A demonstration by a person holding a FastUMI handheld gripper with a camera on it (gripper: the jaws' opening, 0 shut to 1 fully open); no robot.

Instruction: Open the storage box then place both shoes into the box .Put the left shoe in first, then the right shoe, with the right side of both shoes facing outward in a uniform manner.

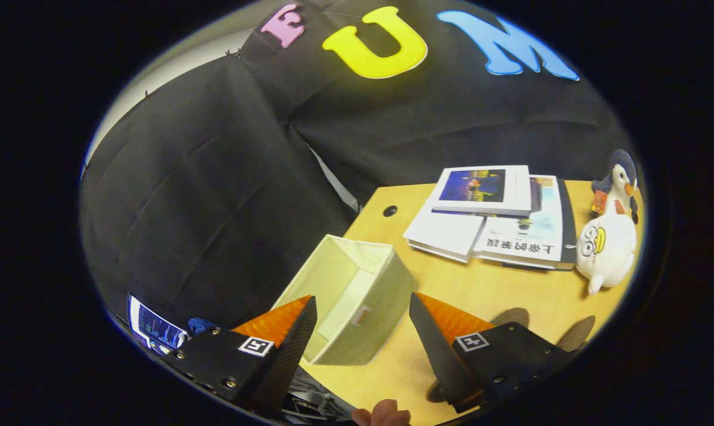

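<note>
— Inspector: Your cream fabric storage box point(351, 296) sits open on the wooden table point(511, 296), nothing visible inside.

— Operator: And the gripper point(363, 307)?

— Inspector: Your fingers are spread wide, gripping nothing; the box lies between and just beyond them.

Cream fabric storage box point(357, 296), open-topped, matt, soft-walled, faintly woven. Pale wooden table point(499, 296), smooth, with a low sheen. Stack of white paper books point(487, 219), glossy covers catching light. White plush penguin toy point(607, 248), fuzzy, matt. Black cloth booth wall point(215, 177), creased and dull. Gripper point(363, 310) held apart above the box: fingers with a woven carbon-like weave, slightly glossy, on matt dark plates fixed with shiny metal screws.
</note>
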